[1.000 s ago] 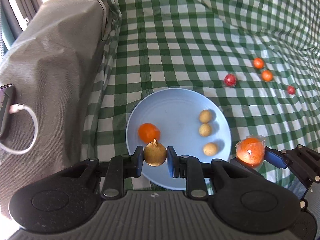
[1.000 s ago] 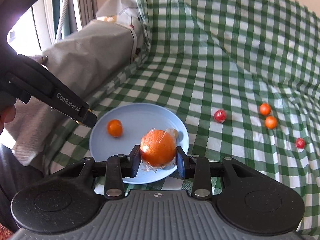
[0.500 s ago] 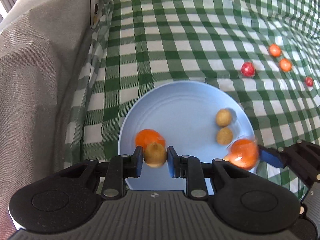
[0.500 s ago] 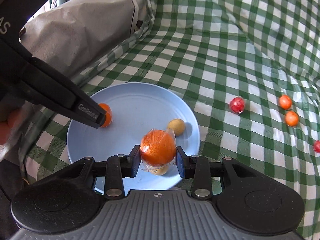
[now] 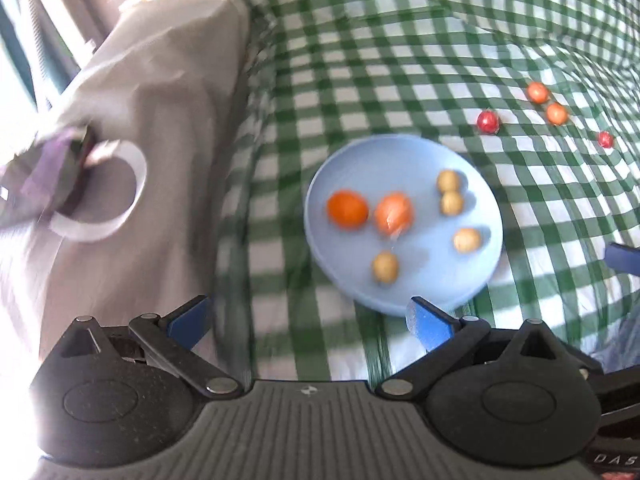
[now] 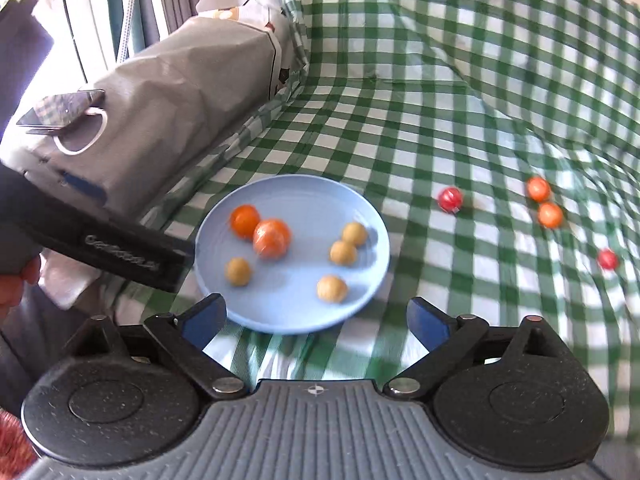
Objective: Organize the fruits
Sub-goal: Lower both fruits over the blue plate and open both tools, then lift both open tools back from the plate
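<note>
A light blue plate point(image 5: 424, 160) point(image 6: 304, 192) lies on the green checked cloth. On it are a plain orange point(image 5: 347, 209) point(image 6: 244, 221), a plastic-wrapped orange point(image 5: 394, 212) point(image 6: 272, 238) and several small tan fruits point(image 5: 466, 239) point(image 6: 332, 289). Two red fruits point(image 5: 488, 121) point(image 6: 451, 199) and two small orange fruits point(image 5: 557, 113) point(image 6: 550, 215) lie on the cloth right of the plate. My left gripper point(image 5: 308, 322) is open and empty, near the plate's front edge. My right gripper point(image 6: 316, 320) is open and empty, in front of the plate.
A grey covered block point(image 5: 152, 128) point(image 6: 172, 92) stands left of the plate, with a phone and white cable point(image 5: 68, 176) point(image 6: 64, 108) on top. The left gripper's body point(image 6: 120, 256) shows at the plate's left edge in the right wrist view.
Both grippers opened and pulled back. The tan fruit from the left and the wrapped orange from the right now lie on the plate.
</note>
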### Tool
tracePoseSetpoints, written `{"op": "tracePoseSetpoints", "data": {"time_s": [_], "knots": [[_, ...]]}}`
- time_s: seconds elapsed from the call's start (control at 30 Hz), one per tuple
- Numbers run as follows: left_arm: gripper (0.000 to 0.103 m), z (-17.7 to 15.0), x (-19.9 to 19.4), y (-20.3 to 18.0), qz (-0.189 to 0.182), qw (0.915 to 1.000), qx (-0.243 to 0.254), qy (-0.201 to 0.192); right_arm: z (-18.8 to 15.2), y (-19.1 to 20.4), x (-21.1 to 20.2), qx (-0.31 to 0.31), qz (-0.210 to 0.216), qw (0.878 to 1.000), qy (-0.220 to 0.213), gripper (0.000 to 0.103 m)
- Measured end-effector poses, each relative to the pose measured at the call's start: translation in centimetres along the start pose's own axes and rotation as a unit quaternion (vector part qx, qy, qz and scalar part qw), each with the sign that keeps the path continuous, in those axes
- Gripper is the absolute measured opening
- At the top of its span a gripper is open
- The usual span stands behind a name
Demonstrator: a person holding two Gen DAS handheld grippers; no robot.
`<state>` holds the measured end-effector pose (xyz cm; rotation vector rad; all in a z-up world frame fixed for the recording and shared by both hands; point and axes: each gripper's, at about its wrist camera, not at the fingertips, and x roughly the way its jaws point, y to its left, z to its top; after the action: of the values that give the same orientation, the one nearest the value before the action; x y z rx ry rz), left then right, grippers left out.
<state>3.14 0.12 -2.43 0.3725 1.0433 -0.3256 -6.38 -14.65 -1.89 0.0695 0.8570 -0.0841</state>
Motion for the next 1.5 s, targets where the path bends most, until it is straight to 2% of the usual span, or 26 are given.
{"op": "tracePoseSetpoints", "data": {"time_s": [0.13,0.37,0.67,1.03,1.5], "knots": [[0.103,-1.9,-2.1,0.7,0.002,0.9997,-0.024,-0.002,-1.7,0.7,-2.7,0.009,-0.014,1.000,-0.014,0.100],[0.103,-3.7,-4.9,0.0,0.011,0.9994,-0.024,-0.023,-2.7,1.4,-5.9,0.006,-0.027,0.998,-0.059,0.100],[0.103,-4.8,-7.1,-1.2,0.007,0.9990,-0.009,-0.043,-3.5,1.7,-8.6,0.008,-0.031,0.995,-0.092,0.101],[0.103,-4.8,-7.2,-1.3,0.004,0.9991,-0.001,-0.042,-3.7,1.9,-9.1,0.009,-0.032,0.995,-0.094,0.101],[0.103,-4.5,-6.0,-1.4,0.005,0.9997,0.002,-0.025,-3.7,1.5,-7.9,0.012,-0.024,0.997,-0.079,0.102]]}}
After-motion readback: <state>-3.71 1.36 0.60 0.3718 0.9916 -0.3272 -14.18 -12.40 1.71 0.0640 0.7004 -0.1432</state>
